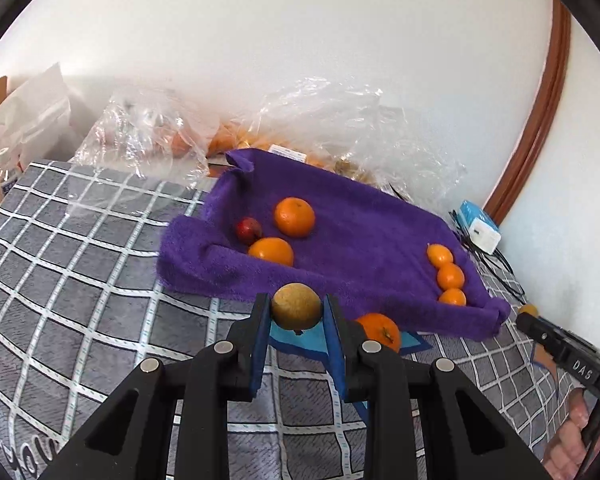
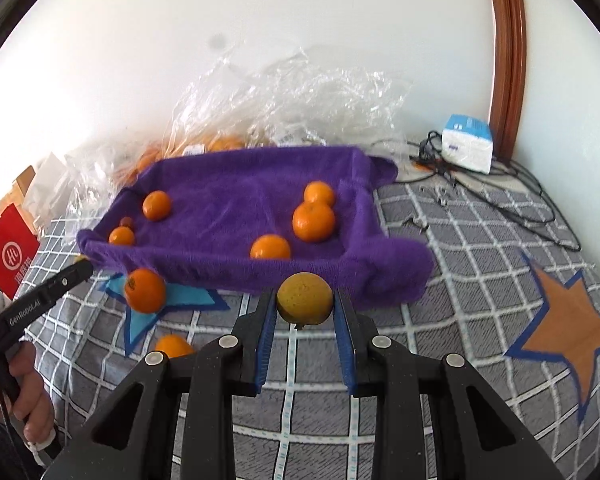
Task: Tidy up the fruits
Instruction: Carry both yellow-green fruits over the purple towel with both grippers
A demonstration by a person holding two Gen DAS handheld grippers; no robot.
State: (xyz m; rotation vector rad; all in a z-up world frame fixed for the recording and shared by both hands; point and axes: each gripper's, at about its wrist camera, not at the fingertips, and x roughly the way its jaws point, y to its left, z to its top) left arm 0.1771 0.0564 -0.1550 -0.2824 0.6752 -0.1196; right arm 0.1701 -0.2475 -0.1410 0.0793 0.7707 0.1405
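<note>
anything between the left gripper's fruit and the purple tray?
Only the tray's raised near wall. The left gripper holds the brownish fruit just short of the purple towel-lined tray; nothing else visible blocks it.

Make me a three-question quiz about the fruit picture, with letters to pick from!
1. Where does the loose orange outside the tray lie?
A. on the blue star patch
B. on the orange star patch
C. inside the plastic bags

2. What colour is the towel-lined tray?
A. green
B. purple
C. red

3. What is the left gripper doing?
A. hanging open with nothing in it
B. closed on a yellowish-brown fruit
C. holding the white box

Answers:
1 A: the orange sits on the blue star by the tray's front edge.
2 B: the towel over the tray is purple.
3 B: both fingers press the sides of the round yellowish-brown fruit.
</note>
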